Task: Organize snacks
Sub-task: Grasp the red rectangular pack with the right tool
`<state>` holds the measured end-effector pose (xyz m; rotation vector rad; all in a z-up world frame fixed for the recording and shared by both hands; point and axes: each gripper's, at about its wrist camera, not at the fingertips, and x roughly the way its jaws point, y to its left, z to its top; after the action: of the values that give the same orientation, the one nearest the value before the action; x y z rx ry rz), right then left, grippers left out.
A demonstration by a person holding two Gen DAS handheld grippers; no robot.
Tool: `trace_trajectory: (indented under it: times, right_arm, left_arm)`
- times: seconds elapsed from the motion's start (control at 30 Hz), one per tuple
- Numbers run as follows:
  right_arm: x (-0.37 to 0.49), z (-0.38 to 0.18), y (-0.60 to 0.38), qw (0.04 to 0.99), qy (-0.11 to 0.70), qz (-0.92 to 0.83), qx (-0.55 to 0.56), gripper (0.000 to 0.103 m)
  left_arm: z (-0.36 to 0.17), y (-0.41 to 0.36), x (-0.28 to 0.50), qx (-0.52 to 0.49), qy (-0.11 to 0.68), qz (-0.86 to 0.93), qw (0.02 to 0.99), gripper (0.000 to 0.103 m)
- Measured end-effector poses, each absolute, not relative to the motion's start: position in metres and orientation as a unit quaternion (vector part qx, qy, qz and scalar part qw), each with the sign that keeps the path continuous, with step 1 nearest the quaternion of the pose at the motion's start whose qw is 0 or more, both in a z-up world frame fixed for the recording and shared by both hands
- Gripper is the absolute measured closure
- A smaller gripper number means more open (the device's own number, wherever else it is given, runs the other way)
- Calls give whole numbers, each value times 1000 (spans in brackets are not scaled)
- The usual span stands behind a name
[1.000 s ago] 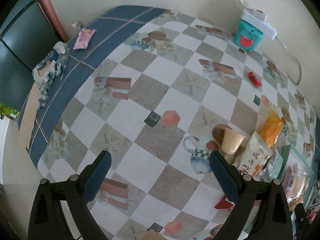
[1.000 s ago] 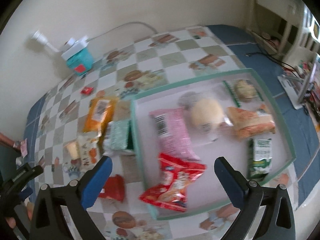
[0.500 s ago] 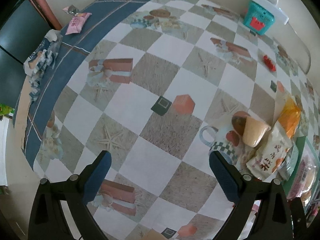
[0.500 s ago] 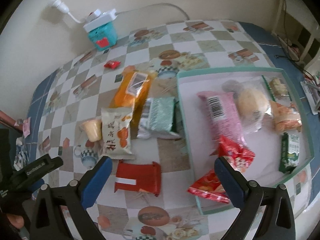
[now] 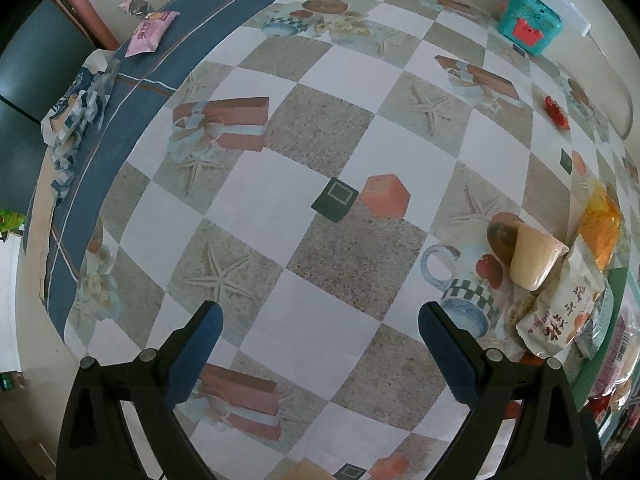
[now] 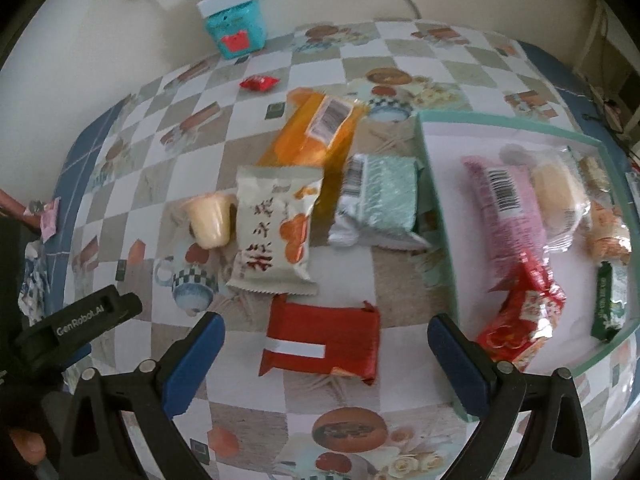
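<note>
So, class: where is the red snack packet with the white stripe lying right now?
In the right wrist view, the red packet lies on the tablecloth between the open right gripper's fingers, just below the white pouch, left of the tray.

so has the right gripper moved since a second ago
Yes. The right gripper has shifted left off the tray and now frames the red packet on the table.
</note>
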<state>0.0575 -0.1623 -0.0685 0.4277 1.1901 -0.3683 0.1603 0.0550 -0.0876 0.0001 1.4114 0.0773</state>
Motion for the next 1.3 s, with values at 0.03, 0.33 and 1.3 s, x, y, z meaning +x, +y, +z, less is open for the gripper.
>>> trace_trajectory:
  times: [0.03, 0.33, 1.3]
  right_arm:
    - [59, -70, -161, 790, 555, -171, 197, 1]
    - [62, -81, -153, 780, 574, -166, 189, 13]
    - [69, -109, -138, 772, 597, -164, 145, 35]
  left_arm:
    - [-89, 56, 162, 0, 649, 36, 760, 5]
    - [-95, 63, 164, 2, 648, 35, 760, 5]
    - [-104, 26, 163, 36, 648, 35, 760, 5]
